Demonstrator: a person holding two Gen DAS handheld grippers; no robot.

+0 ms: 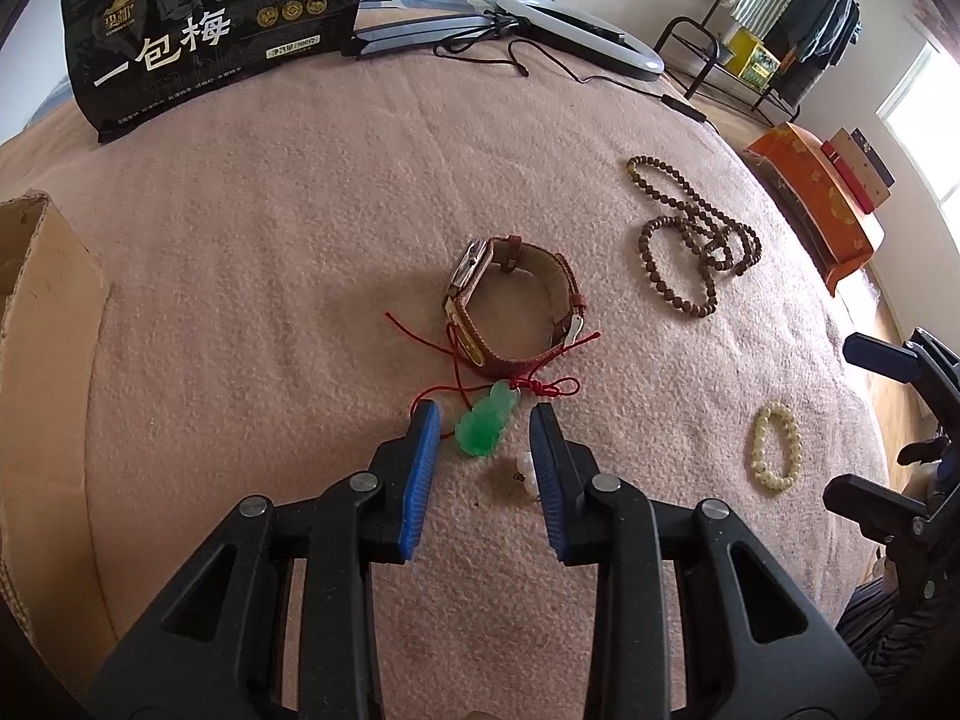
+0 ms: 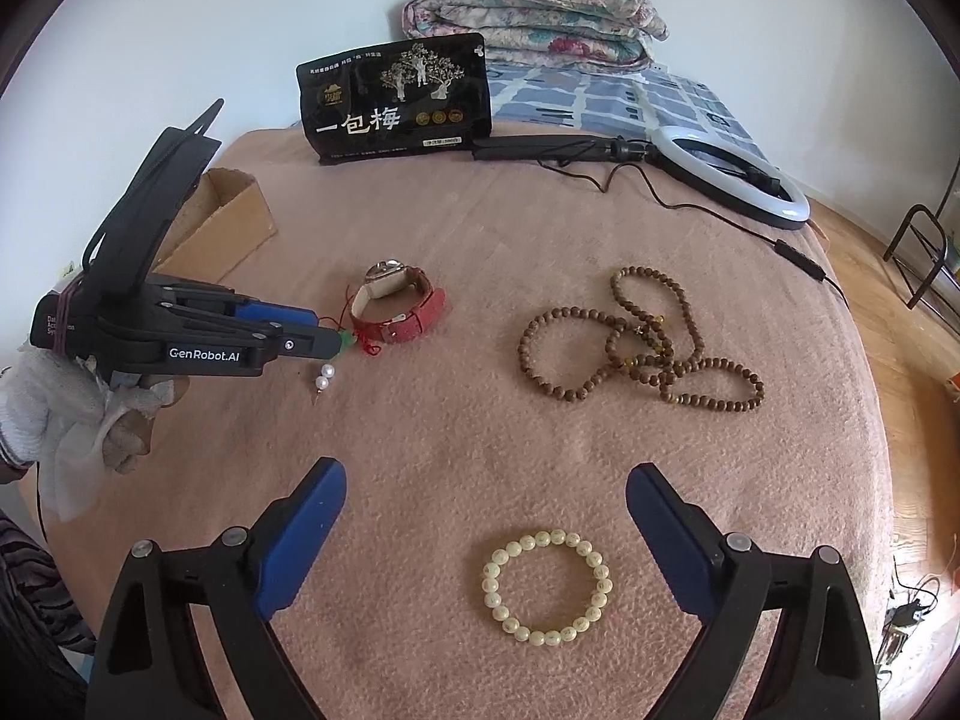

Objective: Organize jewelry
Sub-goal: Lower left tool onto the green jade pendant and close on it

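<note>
A green jade pendant (image 1: 485,425) on a red cord lies on the pink blanket, between the fingertips of my open left gripper (image 1: 483,427), which straddles it. A red-strapped watch (image 1: 511,306) lies just beyond it, also in the right wrist view (image 2: 397,303). Pearl earrings (image 2: 324,378) lie beside the left gripper (image 2: 327,333). A brown bead necklace (image 2: 639,339) lies at the right. A cream bead bracelet (image 2: 547,585) lies between the fingers of my open right gripper (image 2: 485,486), which hovers over it.
A cardboard box (image 2: 225,219) sits at the left, also in the left wrist view (image 1: 36,324). A black snack bag (image 2: 396,99), a ring light (image 2: 729,171) with its cable, and a folded quilt (image 2: 534,18) lie at the back. The blanket's edge drops off at the right.
</note>
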